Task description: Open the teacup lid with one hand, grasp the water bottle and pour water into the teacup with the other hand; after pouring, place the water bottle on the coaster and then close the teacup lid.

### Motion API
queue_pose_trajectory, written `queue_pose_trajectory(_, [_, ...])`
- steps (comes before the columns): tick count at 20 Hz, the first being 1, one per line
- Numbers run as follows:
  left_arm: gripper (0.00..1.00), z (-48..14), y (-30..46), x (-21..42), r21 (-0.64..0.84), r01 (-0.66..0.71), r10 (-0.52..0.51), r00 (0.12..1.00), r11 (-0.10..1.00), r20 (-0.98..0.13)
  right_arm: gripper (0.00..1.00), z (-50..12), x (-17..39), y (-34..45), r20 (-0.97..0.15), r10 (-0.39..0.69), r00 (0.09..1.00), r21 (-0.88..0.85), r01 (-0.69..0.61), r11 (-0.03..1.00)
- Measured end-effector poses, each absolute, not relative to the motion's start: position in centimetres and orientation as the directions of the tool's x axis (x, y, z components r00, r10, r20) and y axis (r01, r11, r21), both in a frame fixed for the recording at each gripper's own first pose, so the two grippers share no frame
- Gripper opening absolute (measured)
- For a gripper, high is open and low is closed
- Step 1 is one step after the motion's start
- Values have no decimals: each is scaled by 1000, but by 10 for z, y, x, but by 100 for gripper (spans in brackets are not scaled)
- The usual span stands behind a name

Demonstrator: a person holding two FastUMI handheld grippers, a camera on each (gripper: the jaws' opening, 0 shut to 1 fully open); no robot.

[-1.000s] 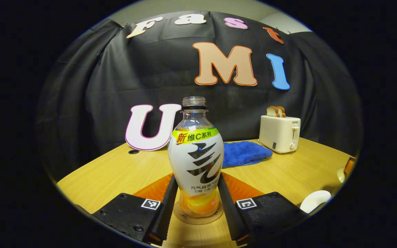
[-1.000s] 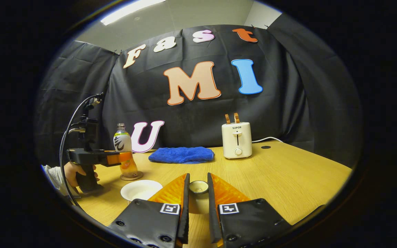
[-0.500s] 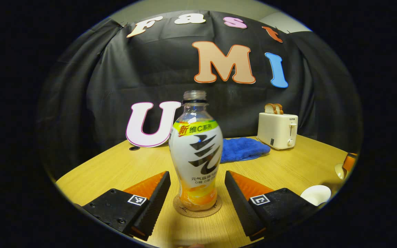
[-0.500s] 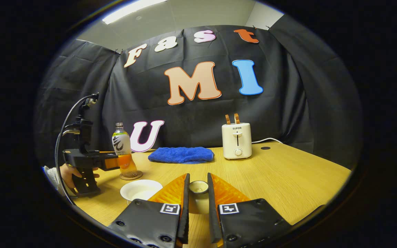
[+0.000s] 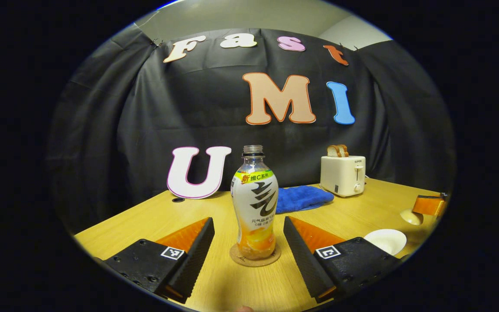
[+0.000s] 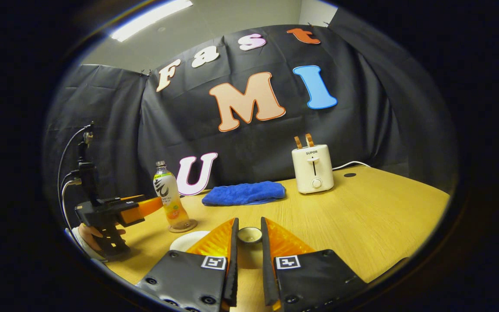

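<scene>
Both views sharp in centre, no motion blur. Strong fisheye bend twd edges: table [image 5: 154, 216] edge curves, cloth wall bows. Light comes from overhead; a ceiling strip light [image 6: 147, 19] glares white at top left of right gripper view, slightly blown out. Table evenly lit, warm tone, soft sheen. Shadows short & soft: faint one under blue towel [image 6: 244, 193], small one beside toaster [image 6: 312, 169]. Black cloth soaks up light, folds barely show. Rim of each view dims, w/ slight colour fringing.
</scene>
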State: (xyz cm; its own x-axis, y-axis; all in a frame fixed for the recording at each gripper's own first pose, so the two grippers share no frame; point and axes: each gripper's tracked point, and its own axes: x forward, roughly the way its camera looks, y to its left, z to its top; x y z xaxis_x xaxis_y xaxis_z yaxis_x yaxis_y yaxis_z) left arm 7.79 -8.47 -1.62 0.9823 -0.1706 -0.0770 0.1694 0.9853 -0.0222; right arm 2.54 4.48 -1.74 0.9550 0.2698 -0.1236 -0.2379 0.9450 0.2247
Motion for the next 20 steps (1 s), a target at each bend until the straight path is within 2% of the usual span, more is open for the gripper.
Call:
queue_pose_trajectory(1, [94, -16, -82, 74, -24, 169, -171, 982, 985, -77, 29, -16, 25, 51, -123, 277, 953, 225, -245, 943])
queue_pose_trajectory(8, [93, -14, -59, 57, -21, 155, -156, 987, 988, -50, 24, -16, 25, 95, -142, 323, 936, 168, -299, 939])
queue_pose_trajectory(9, [94, -14, -56, 56, -24, 153, -154, 987, 988, -44, 27, -15, 25, 101, -142, 328, 934, 156, -306, 939])
queue_pose_trajectory(13, [94, -14, -49, 50, -35, 146, -148, 988, 989, -42, 25, -21, 24, 122, -160, 348, 924, 114, -333, 936])
queue_pose_trajectory(16, [93, -13, -45, 46, -29, 143, -144, 989, 989, -33, 29, -29, 24, 132, -182, 354, 917, 86, -344, 935])
queue_pose_trajectory(19, [94, -10, -41, 43, -19, 136, -136, 990, 991, -21, 25, -37, 25, 140, -200, 364, 910, 80, -355, 932])
queue_pose_trajectory(20, [93, -10, -41, 43, -19, 136, -136, 990, 991, -19, 27, -37, 25, 141, -200, 365, 909, 73, -357, 931])
